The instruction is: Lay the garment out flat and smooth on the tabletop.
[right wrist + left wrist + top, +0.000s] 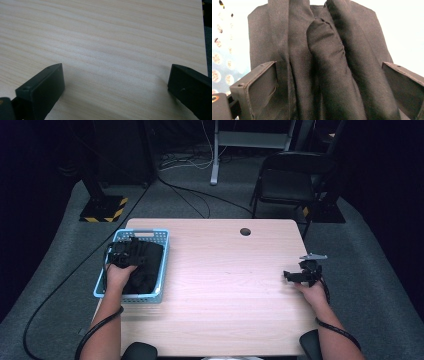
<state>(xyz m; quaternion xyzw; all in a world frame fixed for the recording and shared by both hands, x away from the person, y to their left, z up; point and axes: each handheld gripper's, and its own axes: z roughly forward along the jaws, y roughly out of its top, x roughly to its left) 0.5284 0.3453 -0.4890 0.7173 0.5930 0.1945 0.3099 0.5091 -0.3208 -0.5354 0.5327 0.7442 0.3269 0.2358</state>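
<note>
We are working at the light blue basket (pixel 163 265) standing at the left edge of the bench (pixel 225 280), where a black cloth (pixel 147 267) is lying bunched inside. Our left gripper (pixel 125 254) is hanging low over the far half of that cloth, and in the left gripper view its jaws are standing spread wide on either side of a thick rolled fold of the fabric (pixel 329 72), not yet pinching it. The basket's perforated wall (pixel 219 65) is showing pale at the left of that view.

Our right gripper (pixel 302 274) is waiting near the right edge of the bench, well apart from the basket, its jaws also spread with nothing but bare wood (pixel 105 45) between them.

We are judging this to be the grasping step: the left jaws are set around the fold and are about to take hold. The next move is calling for the jaws to press together squarely on that ridge, deep enough to catch several layers, then a lift straight up so the cloth is clearing the basket rim without dragging the basket along.
</note>
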